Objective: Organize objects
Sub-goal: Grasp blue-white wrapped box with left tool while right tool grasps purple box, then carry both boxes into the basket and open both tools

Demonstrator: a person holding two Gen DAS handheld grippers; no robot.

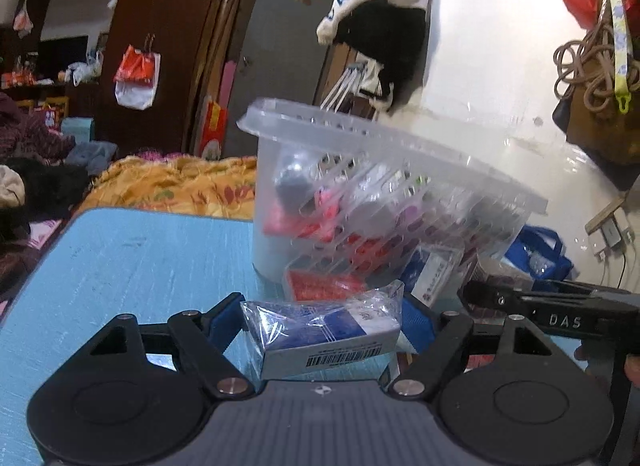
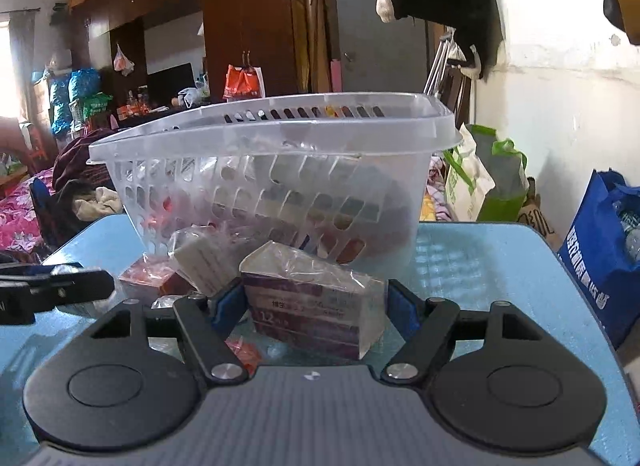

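On the blue table [image 1: 120, 258], my left gripper [image 1: 324, 308] is shut on a blue and white box [image 1: 320, 340] wrapped in clear plastic, with a blue pad against each end. My right gripper [image 2: 316, 292] is shut on a purple box [image 2: 308, 320], also in a clear wrap. Just behind both stands a clear slotted plastic basket [image 2: 280, 169], tilted, with several packets inside. More wrapped boxes [image 2: 200, 262] lie at its foot, a red one [image 1: 324, 286] among them. The right gripper's black fingers [image 1: 560, 308] show at the right edge of the left wrist view.
A white wall [image 1: 500, 65] with hanging bags and a hat is close on the right. A blue bag [image 2: 600, 262] stands by the table's right edge. Bedding [image 1: 172, 181] and clothes lie beyond the far left edge.
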